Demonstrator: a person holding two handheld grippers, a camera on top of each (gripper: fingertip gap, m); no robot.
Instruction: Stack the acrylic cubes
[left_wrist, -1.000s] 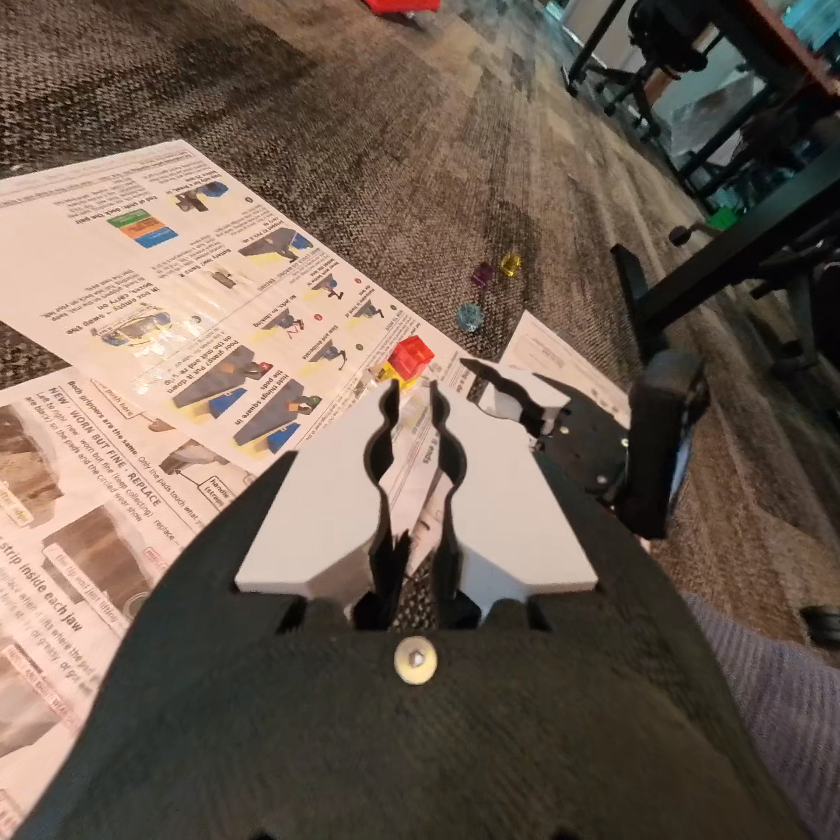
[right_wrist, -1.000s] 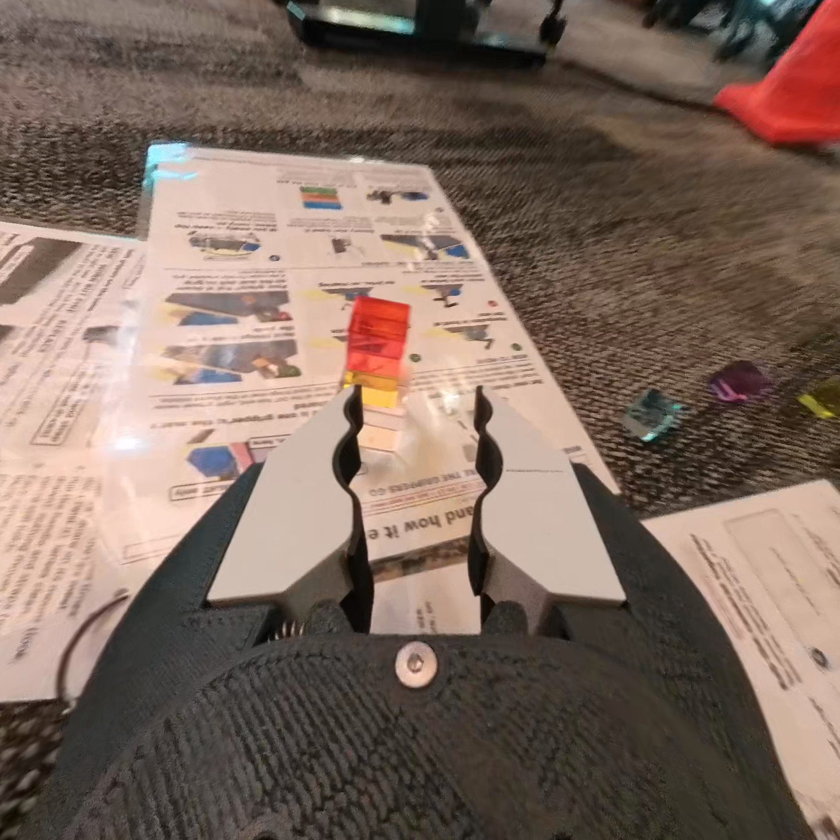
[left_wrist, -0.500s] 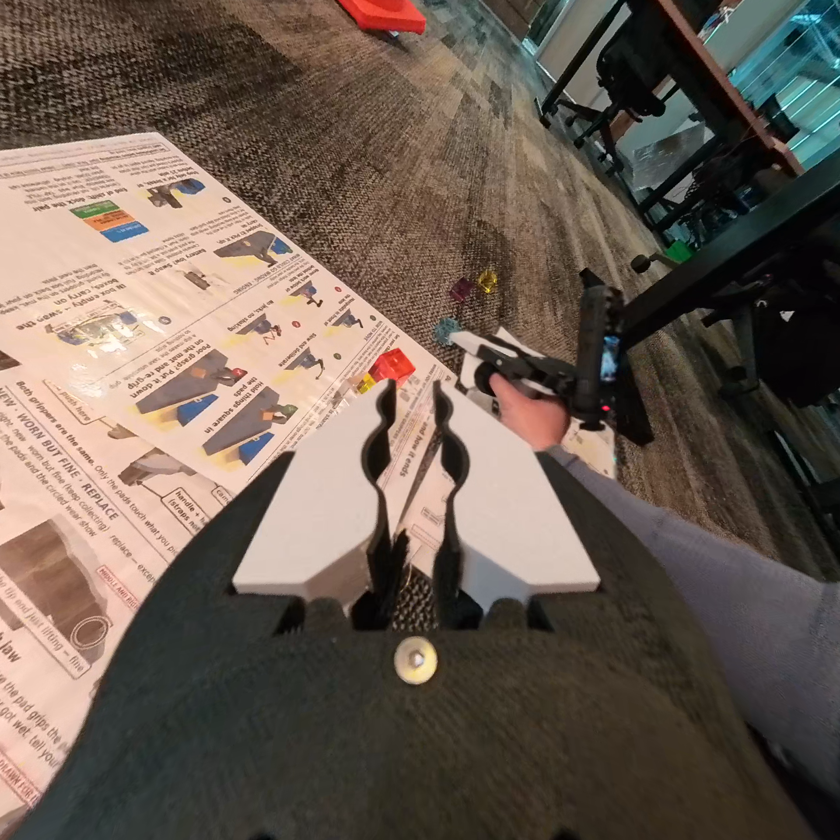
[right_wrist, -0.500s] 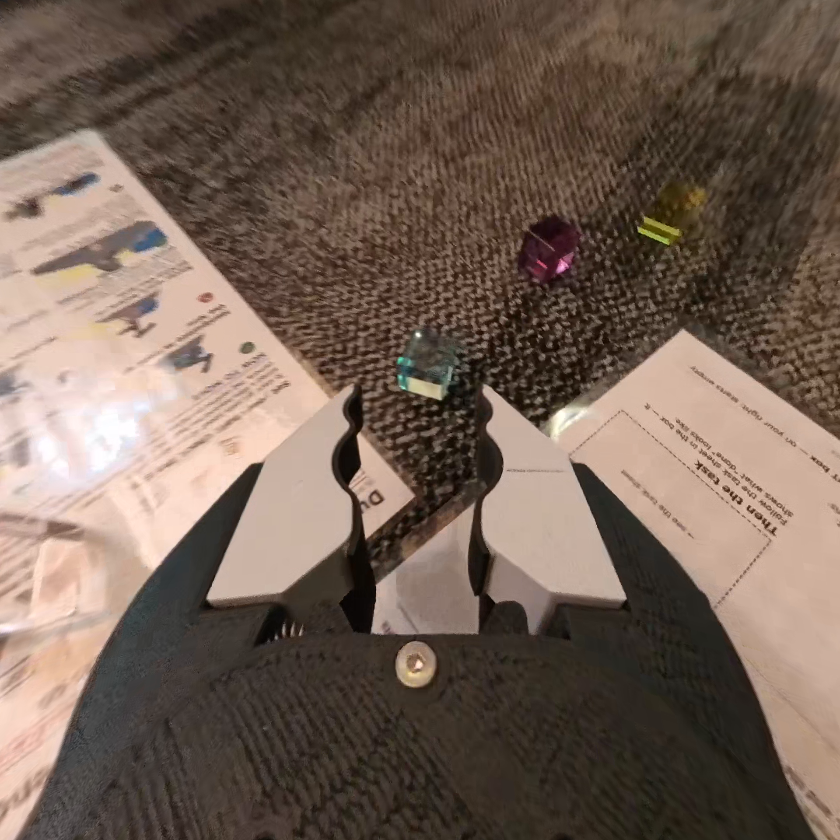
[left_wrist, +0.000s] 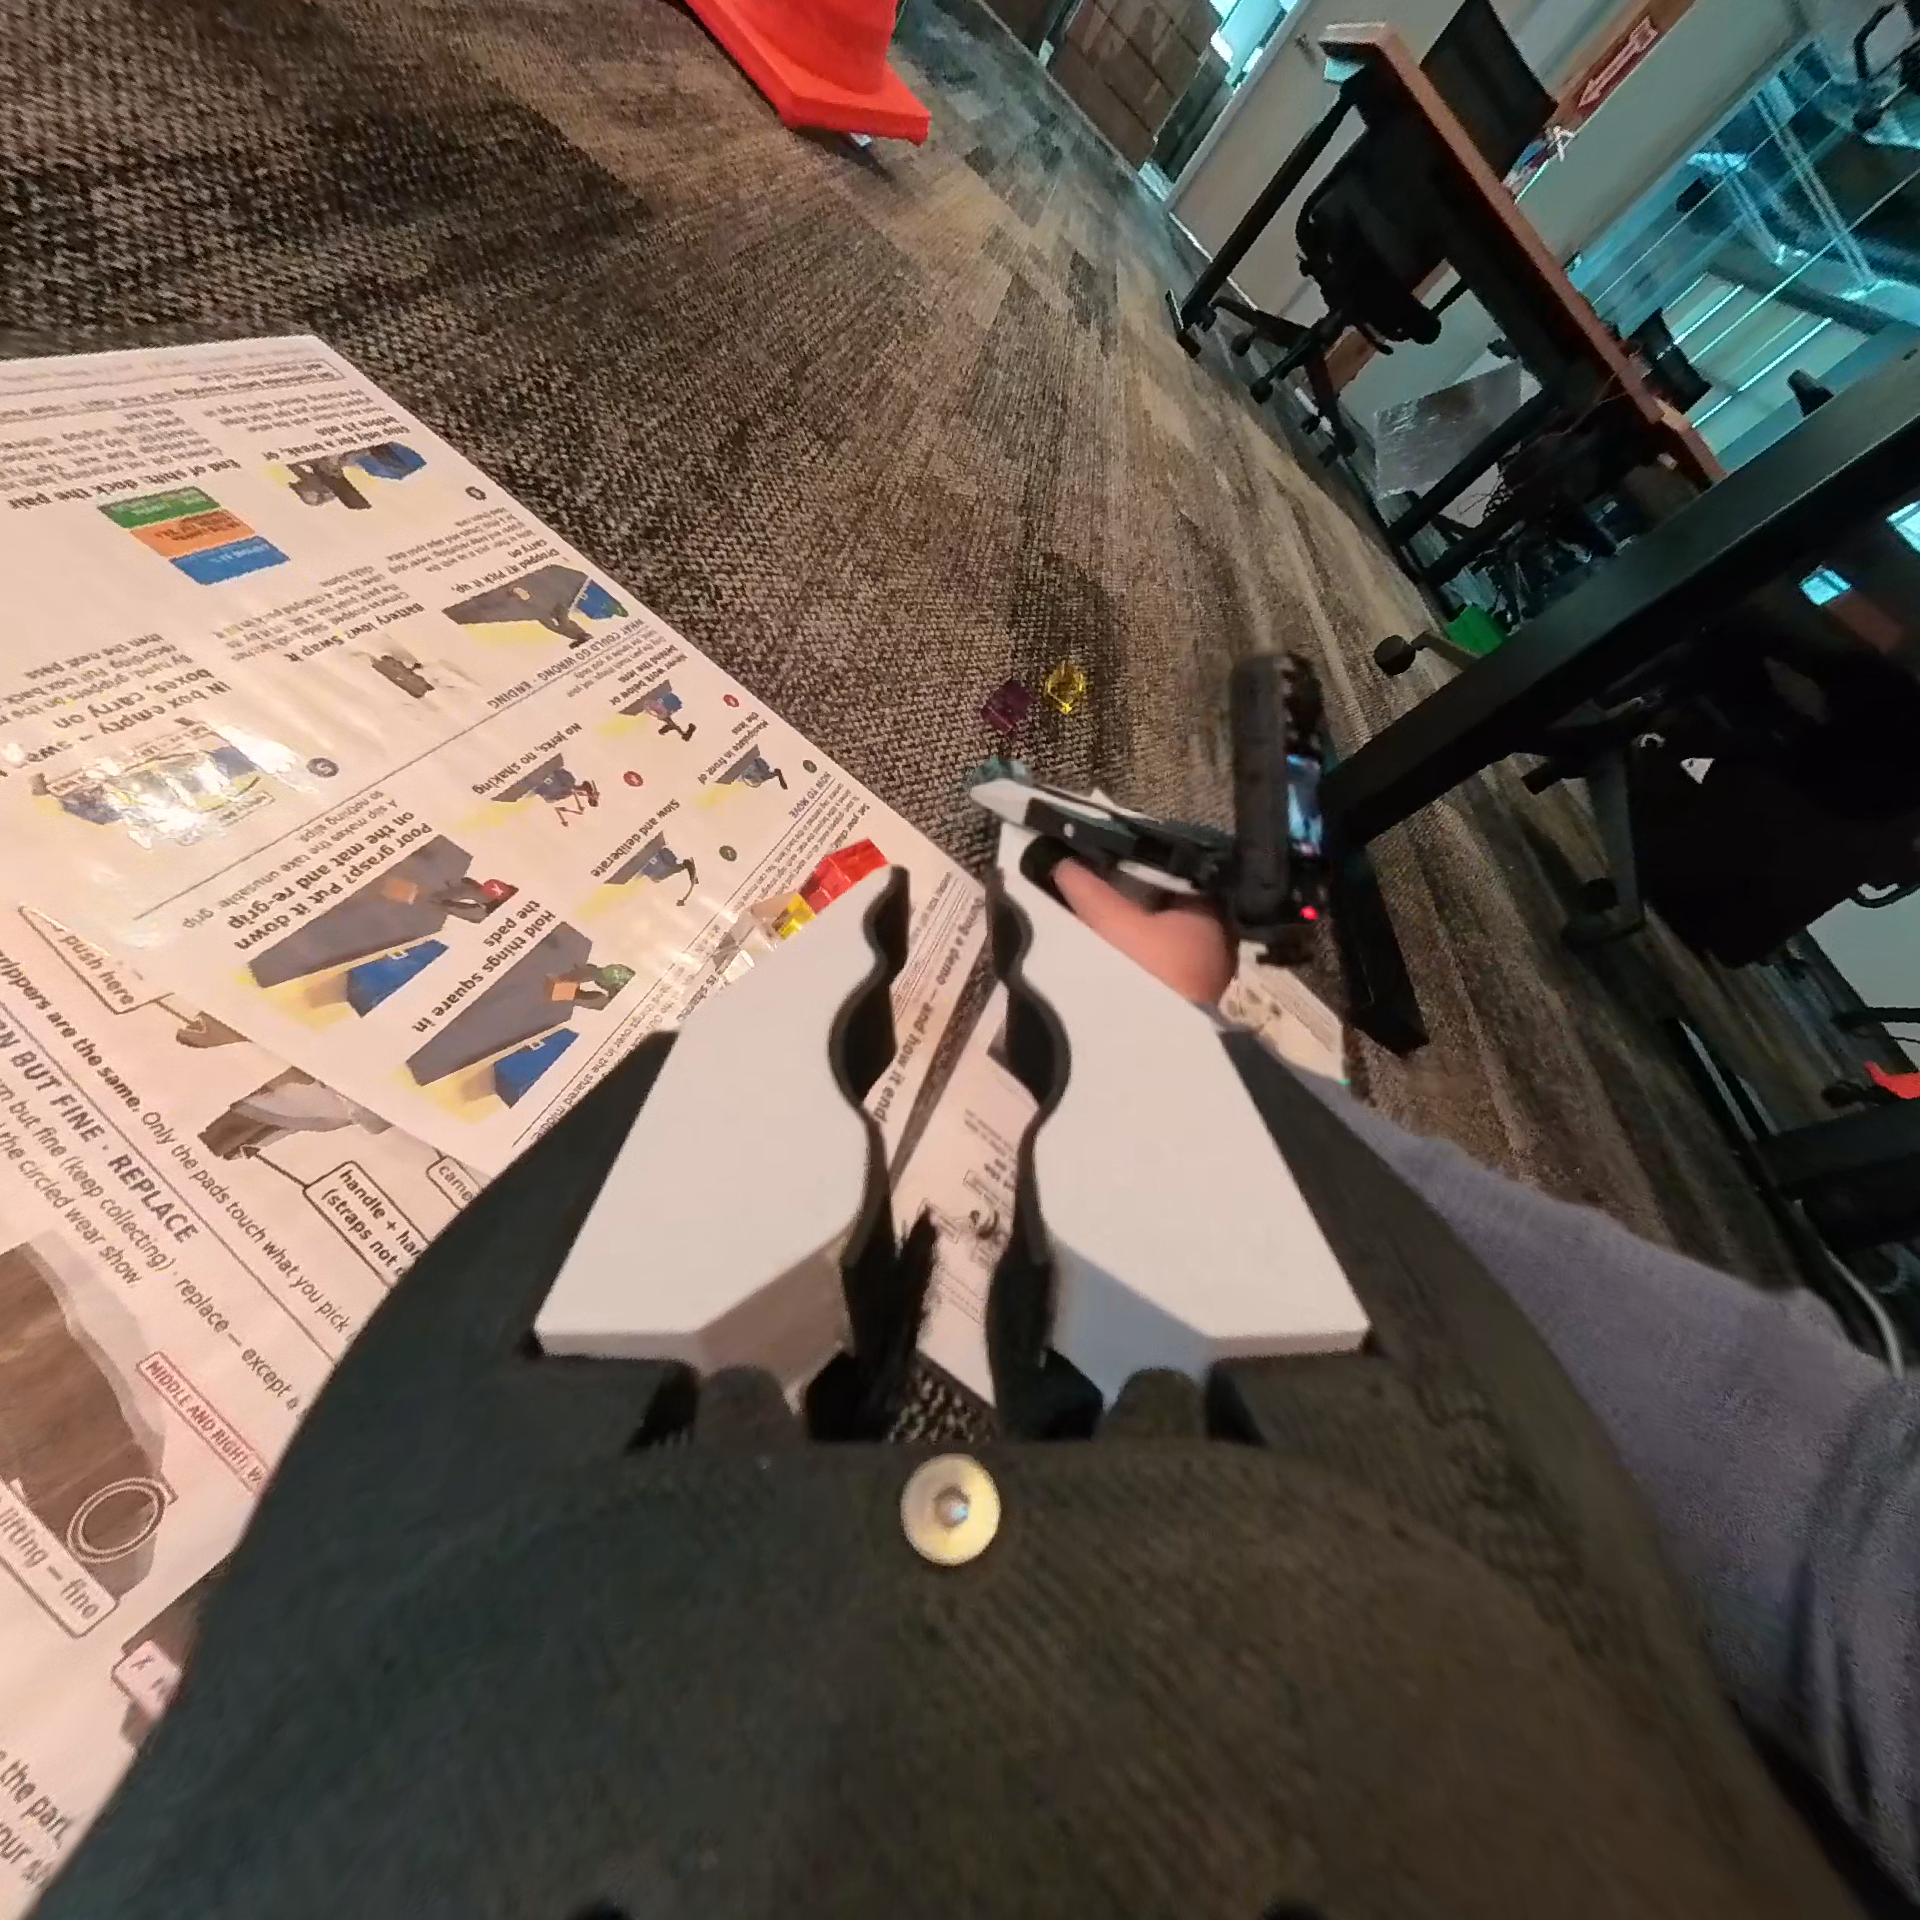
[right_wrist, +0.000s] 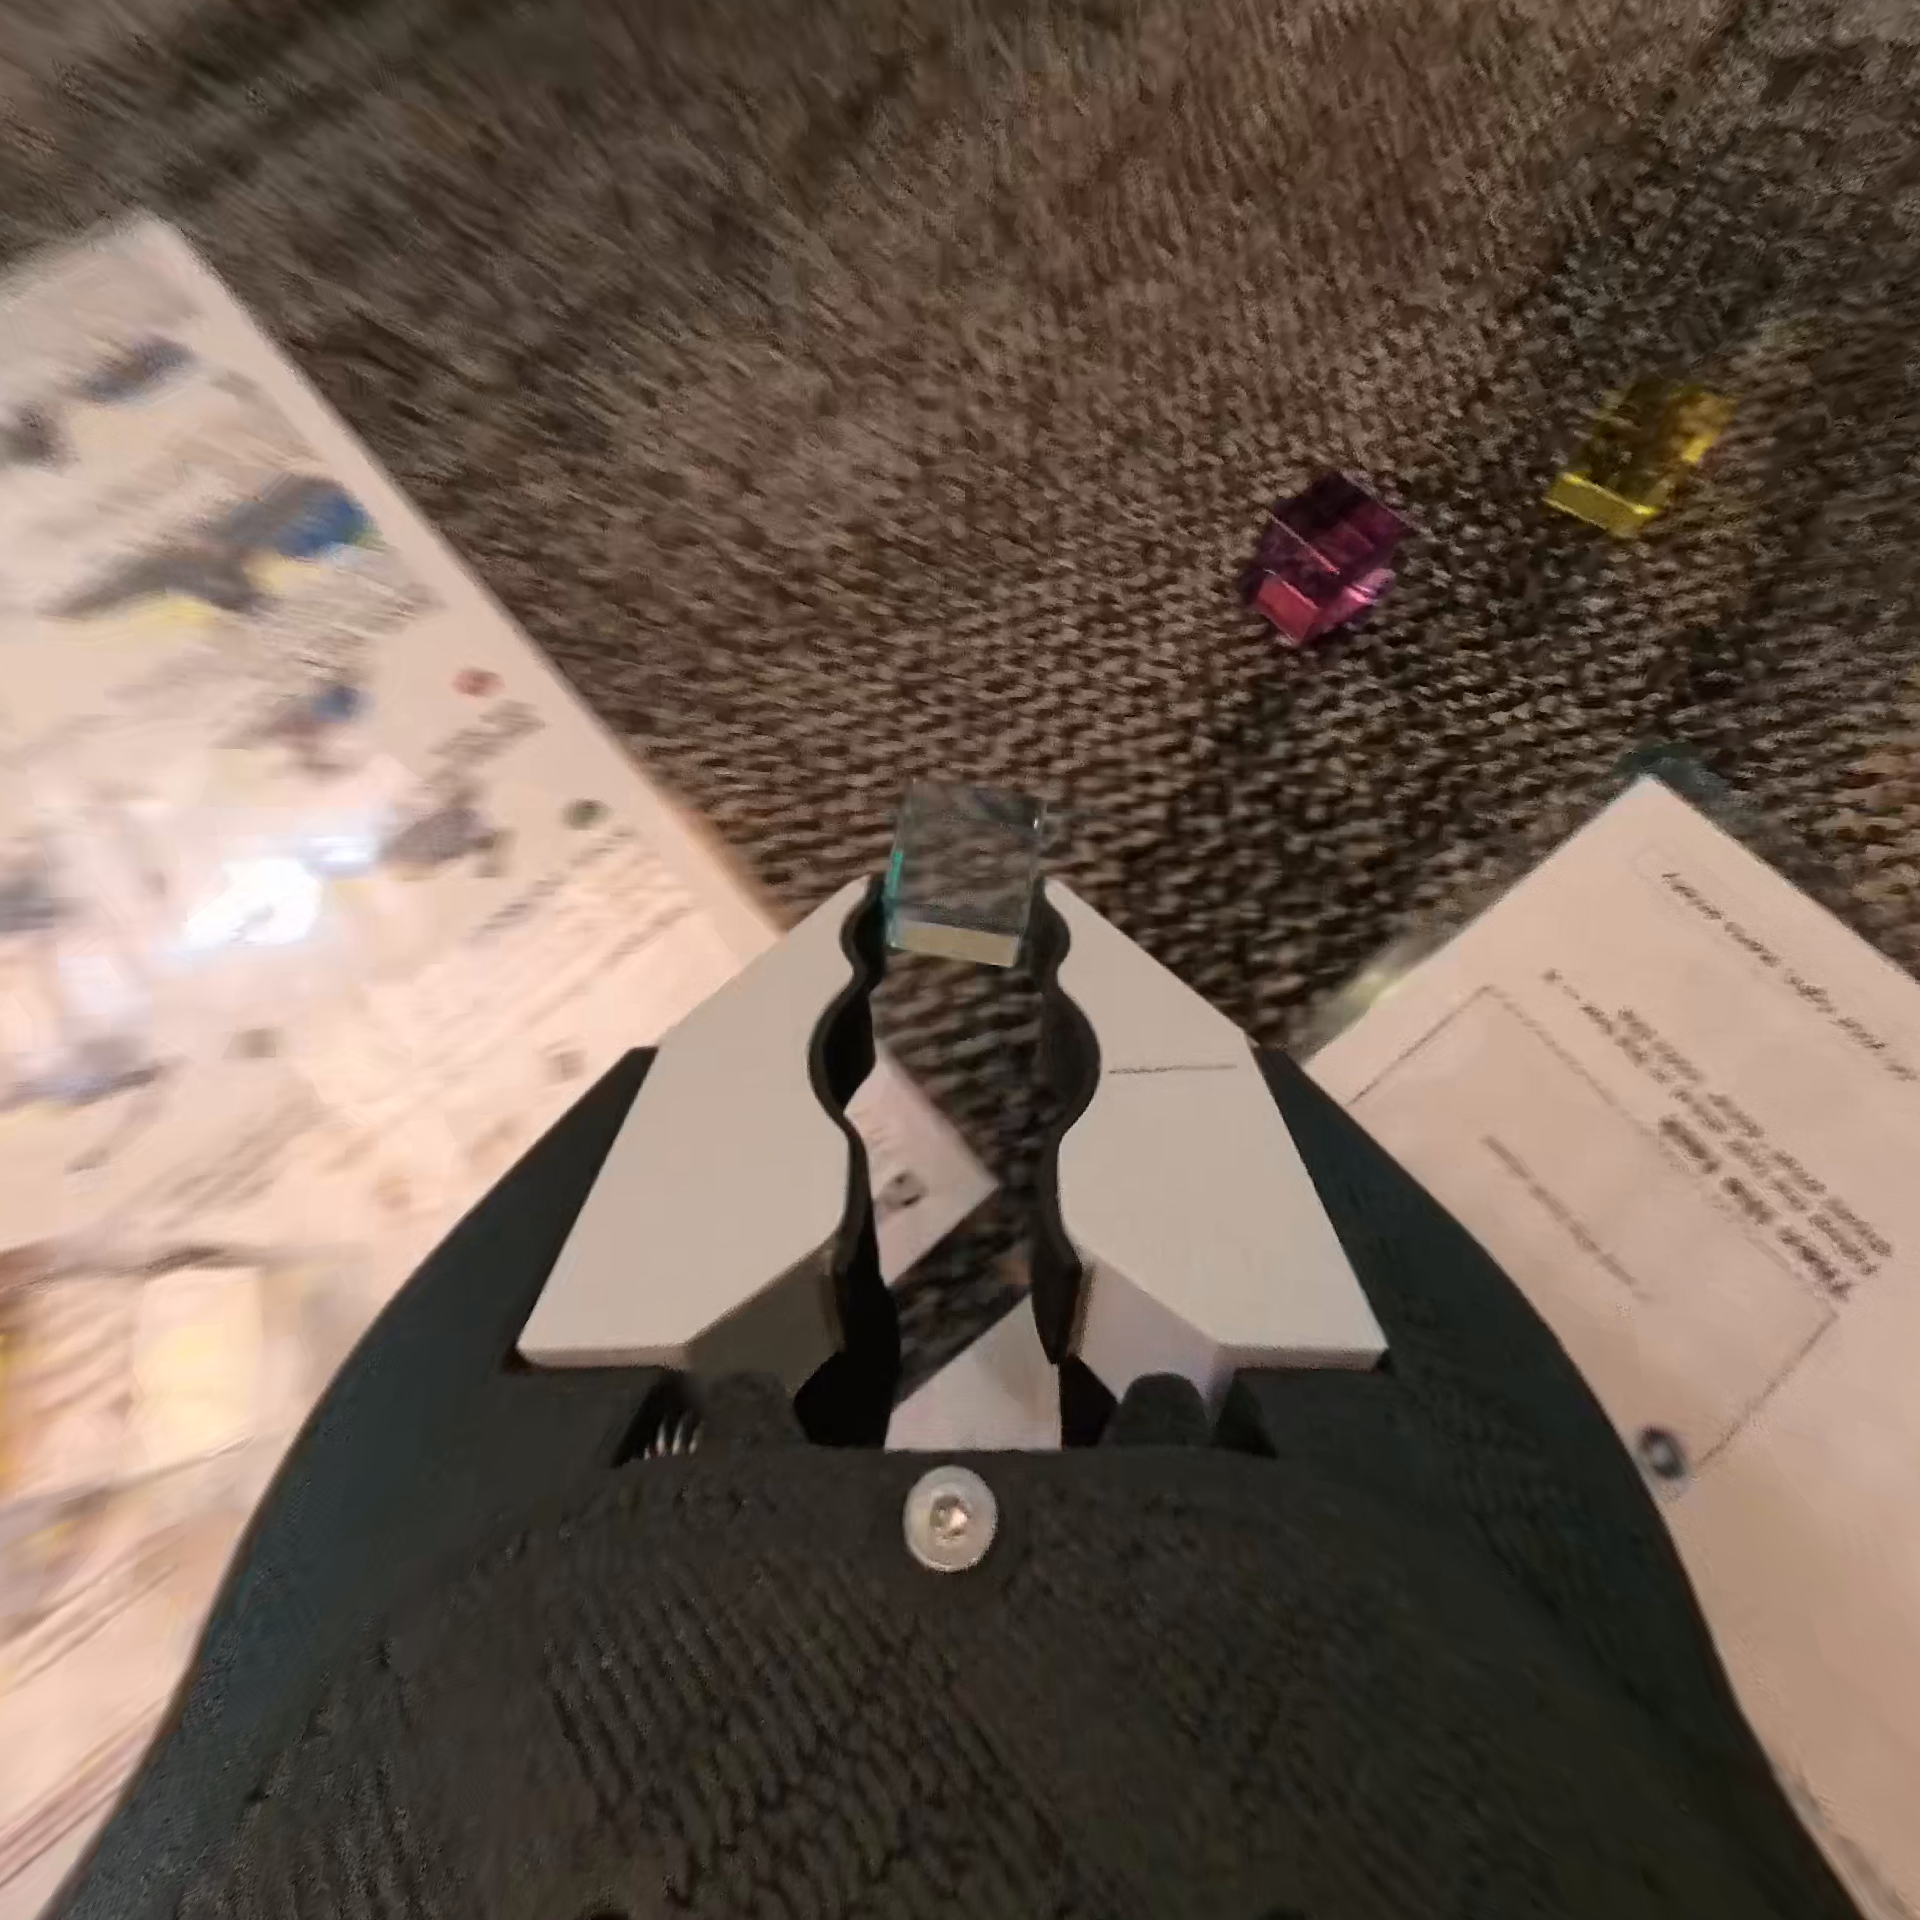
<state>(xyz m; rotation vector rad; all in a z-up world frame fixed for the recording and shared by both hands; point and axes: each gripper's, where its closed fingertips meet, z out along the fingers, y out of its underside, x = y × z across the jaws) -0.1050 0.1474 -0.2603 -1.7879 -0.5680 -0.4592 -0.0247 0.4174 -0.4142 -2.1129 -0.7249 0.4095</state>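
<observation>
The right gripper (right_wrist: 961, 914) has its jaws narrowed onto a clear, teal-tinted cube (right_wrist: 966, 883), pinched at the tips above the carpet (right_wrist: 935, 364). The left gripper (left_wrist: 948, 904) hangs over a printed sheet (left_wrist: 312, 727), its jaws a narrow slit apart with nothing between them.

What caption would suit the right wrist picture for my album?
Right gripper closed on a clear teal-tinted cube above grey carpet, purple cube and yellow cube beyond.

Carpet (right_wrist: 935, 312): rough, matt woven pile. Instruction sheet (left_wrist: 312, 727): glossy laminated paper. Cubes, purple (right_wrist: 1325, 566) and yellow (right_wrist: 1636, 457): clear glossy plastic. Right claw (right_wrist: 961, 914): smooth matt fingers (right_wrist: 727, 1143), textured matt black body, shiny metal screw (right_wrist: 949, 1530).
</observation>
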